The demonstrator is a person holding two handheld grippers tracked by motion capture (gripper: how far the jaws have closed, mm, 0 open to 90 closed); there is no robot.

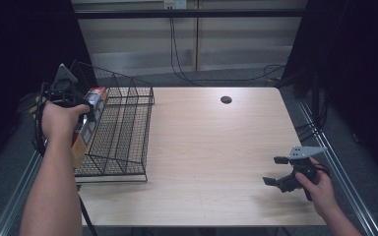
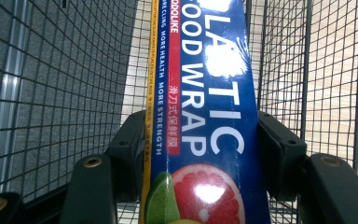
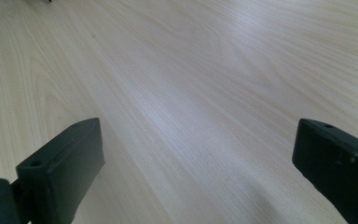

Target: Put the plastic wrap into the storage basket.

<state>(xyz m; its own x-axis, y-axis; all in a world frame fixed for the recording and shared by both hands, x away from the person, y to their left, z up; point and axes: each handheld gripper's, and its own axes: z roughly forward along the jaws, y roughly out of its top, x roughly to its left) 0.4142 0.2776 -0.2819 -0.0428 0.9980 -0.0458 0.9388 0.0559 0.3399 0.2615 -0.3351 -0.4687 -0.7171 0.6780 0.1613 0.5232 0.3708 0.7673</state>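
A pale wooden table [image 1: 211, 147] stood in a dim room with dark curtains at either side and cables trailing along the far wall; a small dark hole [image 1: 226, 100] marked its far edge. One black wire basket [image 1: 123, 123] sat at the table's left side, and one long box of plastic food wrap [image 2: 205, 116] hung inside it along its left wall, tilted with its upper end away from the person. The left gripper [image 1: 81, 110] was clamped on that box, its jaws pressing both long faces, as the left gripper view showed with mesh all around. The right gripper [image 1: 275, 172] hovered low over the bare near-right part of the table, well apart from the basket, its jaws spread wide with nothing between them. Judging by this, the step in hand was lowering the box into the basket. The next move would call for easing it down until it rested on the wire bottom, keeping its corners out of the mesh, and then parting the jaws. Counted: one basket, one box, two grippers.
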